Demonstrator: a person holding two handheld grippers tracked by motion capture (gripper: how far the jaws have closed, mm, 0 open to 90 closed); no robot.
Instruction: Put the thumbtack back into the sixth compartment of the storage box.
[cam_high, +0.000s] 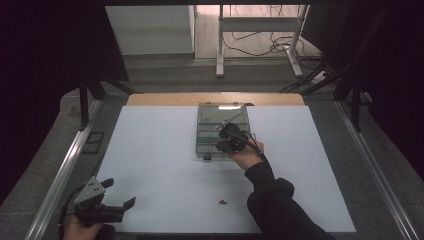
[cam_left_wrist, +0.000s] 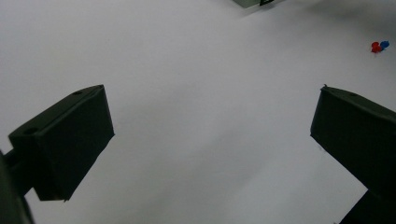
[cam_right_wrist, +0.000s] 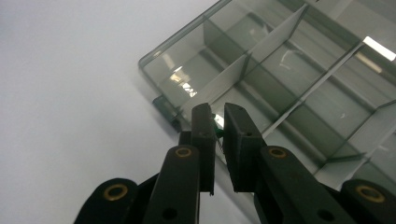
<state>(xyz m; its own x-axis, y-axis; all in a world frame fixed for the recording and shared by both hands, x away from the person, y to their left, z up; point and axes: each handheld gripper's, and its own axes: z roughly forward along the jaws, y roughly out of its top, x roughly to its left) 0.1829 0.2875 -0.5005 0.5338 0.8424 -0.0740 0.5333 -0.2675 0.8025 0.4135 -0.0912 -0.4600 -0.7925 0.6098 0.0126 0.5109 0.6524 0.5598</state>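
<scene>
- While the white worktop (cam_high: 165, 170) spreads beneath both hands, the clear compartment box (cam_high: 220, 131) sits directly under the right gripper (cam_high: 231, 139), its dividers just ahead of the jaws.
- The right gripper (cam_right_wrist: 218, 123) is pinched nearly closed on a small green thing (cam_right_wrist: 215, 122), too small to tell what it is.
- The left gripper (cam_high: 107, 200) rests wide open, holding nothing.
- Red and blue pushpins (cam_left_wrist: 379, 46) lie ahead of it, to its right.
</scene>
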